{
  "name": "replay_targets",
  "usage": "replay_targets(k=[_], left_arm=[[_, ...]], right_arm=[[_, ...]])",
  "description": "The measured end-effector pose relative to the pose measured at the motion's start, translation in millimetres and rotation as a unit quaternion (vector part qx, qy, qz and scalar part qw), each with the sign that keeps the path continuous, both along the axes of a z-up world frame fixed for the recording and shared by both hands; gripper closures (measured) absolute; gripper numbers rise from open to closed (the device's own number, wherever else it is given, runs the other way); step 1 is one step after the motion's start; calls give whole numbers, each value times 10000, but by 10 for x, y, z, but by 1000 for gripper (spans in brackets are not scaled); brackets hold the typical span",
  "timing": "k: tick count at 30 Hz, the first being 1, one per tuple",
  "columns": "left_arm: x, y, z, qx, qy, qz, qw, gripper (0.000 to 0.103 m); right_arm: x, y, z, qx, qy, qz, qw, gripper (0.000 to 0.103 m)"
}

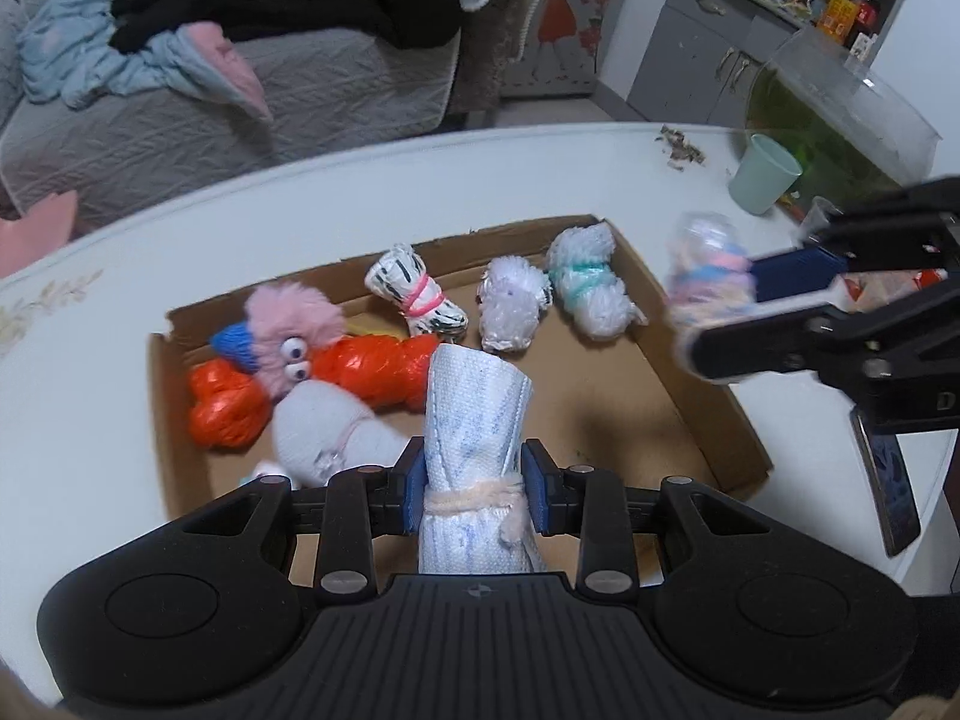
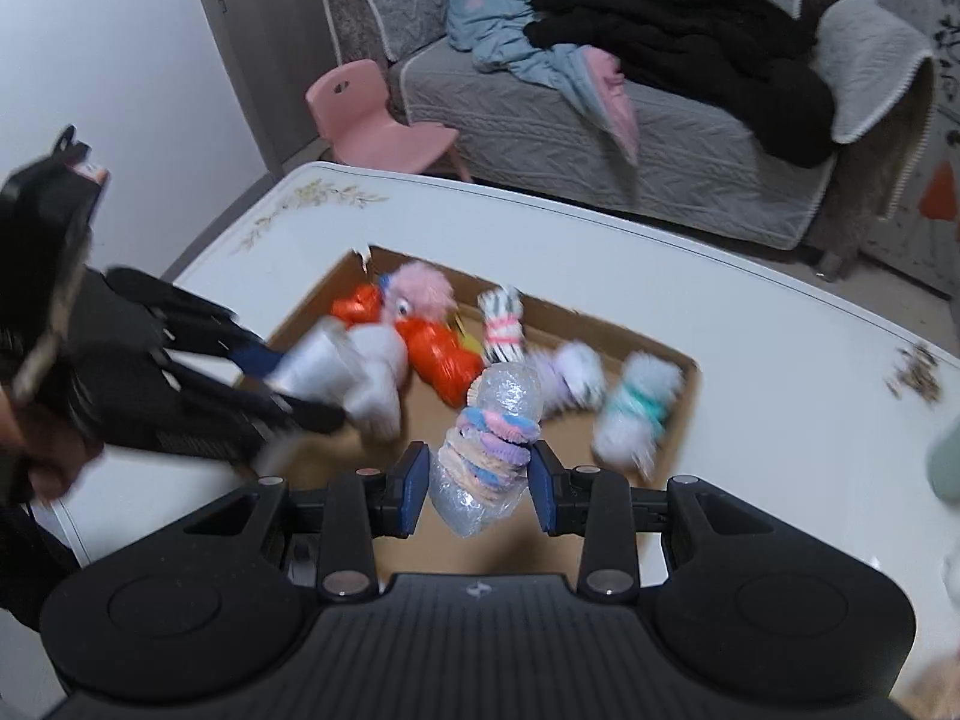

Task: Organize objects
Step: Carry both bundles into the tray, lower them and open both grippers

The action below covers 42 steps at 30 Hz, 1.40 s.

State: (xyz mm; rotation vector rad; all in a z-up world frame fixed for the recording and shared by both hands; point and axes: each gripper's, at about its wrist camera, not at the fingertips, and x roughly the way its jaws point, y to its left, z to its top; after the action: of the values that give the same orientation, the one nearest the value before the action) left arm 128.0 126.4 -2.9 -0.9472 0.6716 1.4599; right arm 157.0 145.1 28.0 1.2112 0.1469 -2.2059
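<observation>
A rolled white cloth with faint blue print (image 1: pixel 474 414), tied round with a pale cord, is clamped between the blue pads of the left tool (image 1: pixel 474 480), whose jaws are drawn narrow against the roll's sides. The roll stands nearly upright and is held above the near part of a shallow cardboard box (image 1: pixel 708 420) that lies on the white table (image 1: pixel 90 396).

A clear plastic bundle wound with pastel hair ties (image 2: pixel 489 450) is gripped by the right tool (image 2: pixel 479 483), its pads pressed to both sides of the bundle; it is held over the near edge of the box and is tilted. In the left wrist view the same bundle is seen blurred at the box's right edge.

Inside the box several bundles are laid: an orange plastic roll (image 1: pixel 372 375), a pink fluffy toy with googly eyes (image 1: pixel 294 324) resting on it, a pale grey-white roll (image 1: pixel 324 426) just beside the orange one, a black-and-white striped roll bound with a pink band (image 1: pixel 417 297), a white fluffy bundle (image 1: pixel 510 306) and another tied with a teal band (image 1: pixel 585 282) along the far side.

A mint-green cup (image 1: pixel 765 174) stands on the table well apart from the box, next to a clear tank of green water (image 1: pixel 840 114). A phone (image 1: pixel 888 486) lies at the table's right edge. A grey sofa (image 2: pixel 600 144) with heaped clothes is seen behind the table.
</observation>
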Motion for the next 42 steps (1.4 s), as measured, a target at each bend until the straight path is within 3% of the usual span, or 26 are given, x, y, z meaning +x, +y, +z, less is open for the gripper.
replay_targets(k=[5, 9, 14, 29, 42], left_arm=[[-1, 184, -209, -135, -89, -81, 9998, 63], [-22, 266, -378, -248, -159, -6, 9996, 63], [-16, 326, -473, -374, -49, 11, 9993, 63], [-60, 404, -600, -447, 226, 242, 9985, 63], [-27, 455, -673, -519, 432, 155, 9976, 59]], right_arm=[[-315, -187, -327, 44, -136, 21, 9999, 71], [-369, -256, -553, 424, -322, 179, 9984, 71], [-398, -259, -696, 460, -465, 150, 9977, 71], [-509, -243, -834, 445, -576, -87, 9973, 71], [-643, -295, -956, 514, -746, -160, 9958, 71]])
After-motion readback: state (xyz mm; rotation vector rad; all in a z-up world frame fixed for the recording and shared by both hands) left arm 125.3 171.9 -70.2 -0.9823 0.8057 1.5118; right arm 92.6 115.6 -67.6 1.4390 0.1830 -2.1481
